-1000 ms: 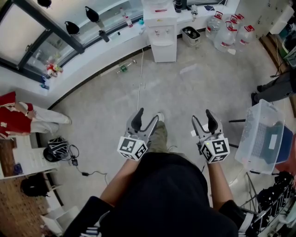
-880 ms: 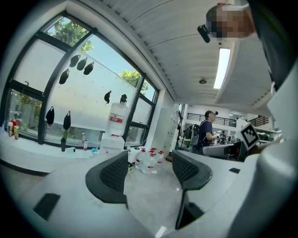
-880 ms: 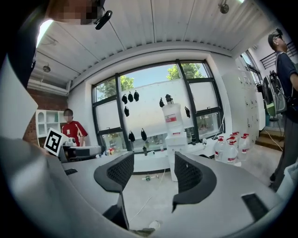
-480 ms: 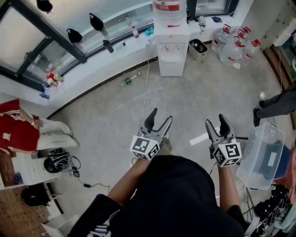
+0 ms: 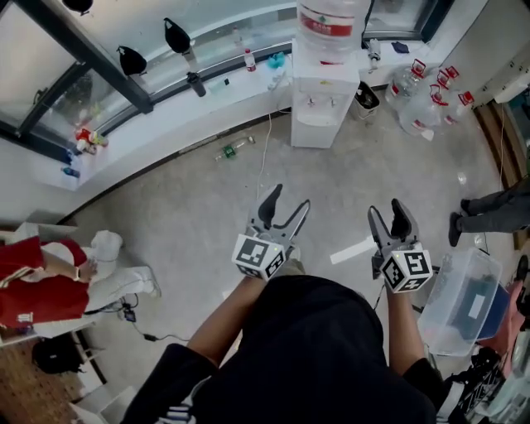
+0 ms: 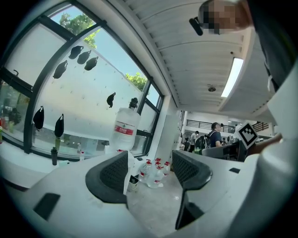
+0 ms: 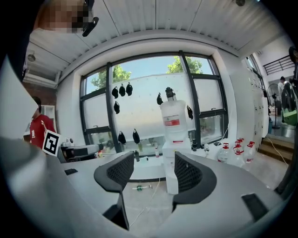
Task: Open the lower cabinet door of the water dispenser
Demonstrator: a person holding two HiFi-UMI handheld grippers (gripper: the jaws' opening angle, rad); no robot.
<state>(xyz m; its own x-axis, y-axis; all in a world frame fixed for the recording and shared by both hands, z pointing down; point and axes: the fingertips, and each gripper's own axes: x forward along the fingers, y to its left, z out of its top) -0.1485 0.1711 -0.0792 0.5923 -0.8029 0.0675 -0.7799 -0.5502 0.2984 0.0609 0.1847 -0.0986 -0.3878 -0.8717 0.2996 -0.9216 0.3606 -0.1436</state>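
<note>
Jaws parted and empty, the left gripper hovers over the floor, well short of the white water dispenser at the window wall, its lower cabinet door seemingly closed; the right gripper is likewise spread, holding nothing.

White water dispenser; clear bottle, red label. Grey floor. Black-and-white square markers on left gripper, right gripper.

The white water dispenser is standing upright against the window ledge, carrying a large bottle, its lower cabinet door sitting shut
</note>
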